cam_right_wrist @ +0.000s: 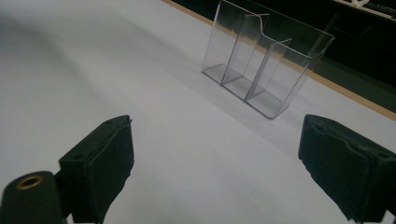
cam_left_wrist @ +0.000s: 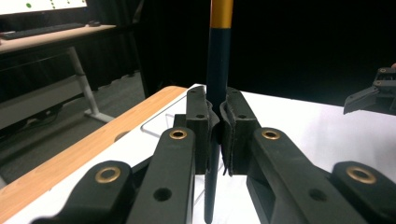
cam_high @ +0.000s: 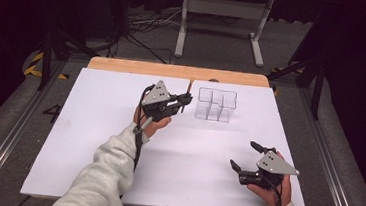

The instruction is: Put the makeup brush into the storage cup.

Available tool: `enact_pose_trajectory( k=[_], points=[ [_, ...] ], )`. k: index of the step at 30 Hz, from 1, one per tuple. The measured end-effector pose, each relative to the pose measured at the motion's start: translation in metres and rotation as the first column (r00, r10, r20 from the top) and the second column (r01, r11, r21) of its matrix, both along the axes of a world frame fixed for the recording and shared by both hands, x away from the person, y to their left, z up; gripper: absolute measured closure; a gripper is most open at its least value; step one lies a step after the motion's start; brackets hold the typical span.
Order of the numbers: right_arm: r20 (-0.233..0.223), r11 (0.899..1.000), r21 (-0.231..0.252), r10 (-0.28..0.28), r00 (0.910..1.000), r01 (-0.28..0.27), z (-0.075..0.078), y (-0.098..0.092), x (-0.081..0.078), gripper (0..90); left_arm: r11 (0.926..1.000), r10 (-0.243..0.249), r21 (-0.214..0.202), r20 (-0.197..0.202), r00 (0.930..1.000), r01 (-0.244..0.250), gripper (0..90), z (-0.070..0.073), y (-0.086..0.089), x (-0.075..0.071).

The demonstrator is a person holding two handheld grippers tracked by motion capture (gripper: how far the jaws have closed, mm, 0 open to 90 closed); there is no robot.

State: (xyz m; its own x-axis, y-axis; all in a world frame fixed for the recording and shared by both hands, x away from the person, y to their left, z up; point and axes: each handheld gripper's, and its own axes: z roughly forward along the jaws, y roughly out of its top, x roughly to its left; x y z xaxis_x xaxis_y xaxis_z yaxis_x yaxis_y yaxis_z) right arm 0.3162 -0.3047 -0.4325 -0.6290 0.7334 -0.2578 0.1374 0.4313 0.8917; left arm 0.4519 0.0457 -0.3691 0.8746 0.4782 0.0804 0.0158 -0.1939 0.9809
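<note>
My left gripper [cam_high: 187, 101] is shut on a dark blue pencil [cam_left_wrist: 217, 70] with an orange-yellow band near its top; the pencil stands upright between the pads [cam_left_wrist: 201, 121], and its thin shaft [cam_high: 189, 87] shows just left of the holder. A clear plastic holder [cam_high: 215, 105] with several compartments stands on the white table, close to the right of that gripper; in the right gripper view the clear holder [cam_right_wrist: 266, 56] looks empty. My right gripper [cam_high: 244, 155] rests open at the near right, nothing between its wide-apart pads [cam_right_wrist: 105, 163].
The white table top [cam_high: 93, 125] has a wooden strip [cam_high: 124, 66] along its far edge. Beyond it a white desk frame [cam_high: 223, 21] and cables lie on the grey floor. The right gripper's jaw tips [cam_left_wrist: 373, 93] show far off in the left gripper view.
</note>
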Motion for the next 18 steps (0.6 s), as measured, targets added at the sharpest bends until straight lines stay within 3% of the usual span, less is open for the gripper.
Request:
enact_pose_trajectory(
  k=[18],
  points=[
    [0.007, 1.000, 0.013, 0.000, 1.0000, 0.000, 0.001, -0.003, -0.001, 10.9, 0.9991, -0.042, -0.010, 0.017, 0.9990, 0.042, 82.9, 0.015, -0.042, 0.012]
  ],
)
